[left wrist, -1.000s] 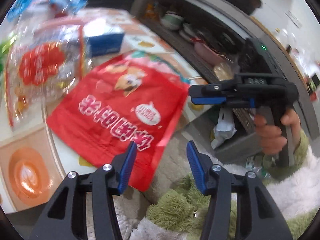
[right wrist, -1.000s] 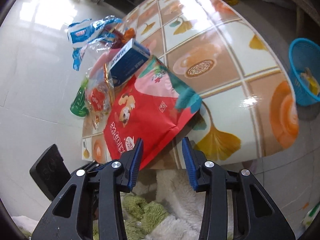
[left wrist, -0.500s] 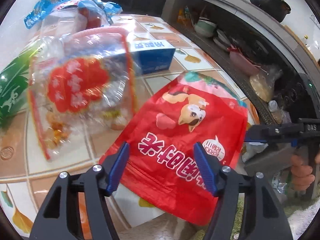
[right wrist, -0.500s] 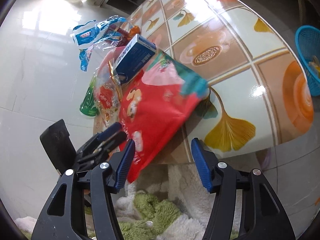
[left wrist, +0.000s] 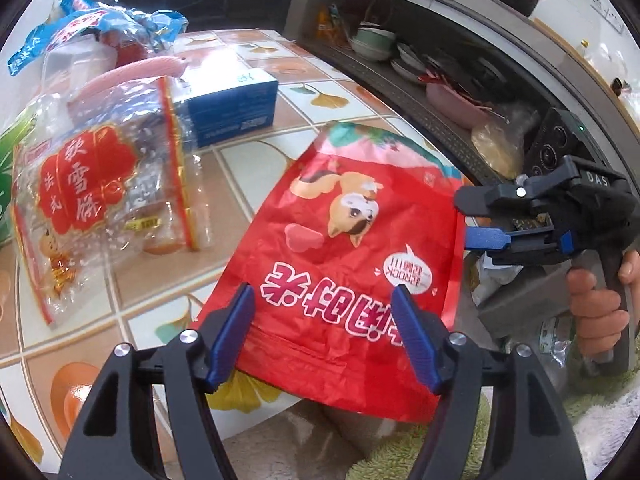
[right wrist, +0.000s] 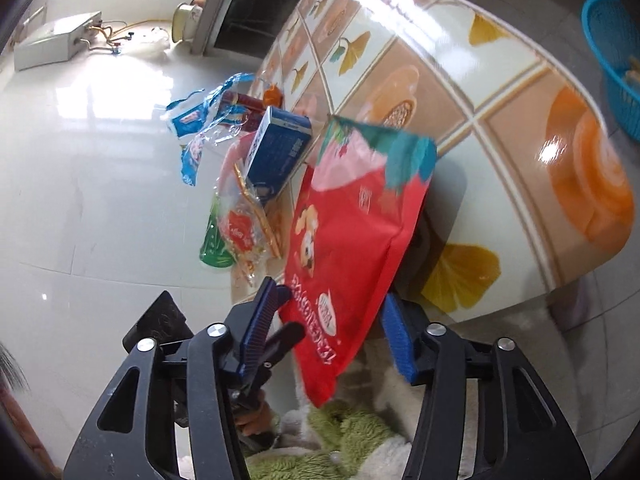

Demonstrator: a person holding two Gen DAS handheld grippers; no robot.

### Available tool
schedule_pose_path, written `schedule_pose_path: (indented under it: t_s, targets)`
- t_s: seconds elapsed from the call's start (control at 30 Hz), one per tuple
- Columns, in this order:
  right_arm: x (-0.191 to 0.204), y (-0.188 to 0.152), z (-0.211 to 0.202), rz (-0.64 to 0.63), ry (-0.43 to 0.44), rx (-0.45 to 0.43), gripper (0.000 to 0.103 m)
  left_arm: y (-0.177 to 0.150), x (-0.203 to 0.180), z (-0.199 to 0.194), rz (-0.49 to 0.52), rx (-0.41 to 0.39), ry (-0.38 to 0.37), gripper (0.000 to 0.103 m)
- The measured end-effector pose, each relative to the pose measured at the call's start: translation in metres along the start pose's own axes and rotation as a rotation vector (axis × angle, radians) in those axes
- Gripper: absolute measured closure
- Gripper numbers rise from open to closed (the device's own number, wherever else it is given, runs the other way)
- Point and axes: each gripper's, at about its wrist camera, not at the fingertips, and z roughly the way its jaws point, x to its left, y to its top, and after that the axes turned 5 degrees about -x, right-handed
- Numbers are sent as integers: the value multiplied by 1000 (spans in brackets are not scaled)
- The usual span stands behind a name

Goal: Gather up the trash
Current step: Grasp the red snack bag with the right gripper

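Observation:
A red snack bag (left wrist: 360, 248) with a cartoon dog lies on the tiled table (left wrist: 160, 288), its near end hanging over the edge. My left gripper (left wrist: 324, 338) is open, and the bag's near end sits between its blue pads (left wrist: 232, 336) without being pressed. My right gripper (left wrist: 464, 220) comes in from the right at the bag's side edge. In the right wrist view the red bag (right wrist: 352, 248) runs between the right gripper's (right wrist: 328, 334) fingers. Its jaws are closing, with a gap still showing on both sides of the bag.
A clear wrapper with a red label (left wrist: 92, 200), a blue box (left wrist: 232, 108), a blue-and-white wrapper (left wrist: 80, 24) and a green packet (right wrist: 216, 248) lie further back on the table. A shelf of bowls (left wrist: 372, 40) stands behind. A blue basket (right wrist: 612, 52) is past the table's far side.
The left gripper moved in over the red bag and its jaws widened. The right gripper came up to the bag's side edge, opened wider, then narrowed again.

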Motion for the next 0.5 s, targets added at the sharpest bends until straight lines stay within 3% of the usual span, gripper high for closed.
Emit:
schedule_pose_path:
  t_s: [0.23,0.37,0.5]
  targets:
    - [9,-1,13,-64,-66,-9,99,-1,1,-2,-33,-23,-25,35]
    - [6,5,8,-75,-57,-14,102,-4,13,-26,-80,-82,-63,35]
    - [-2,13,-5,-83,-67,-29,103,-3,36,-62,-124,-188,-27,35]
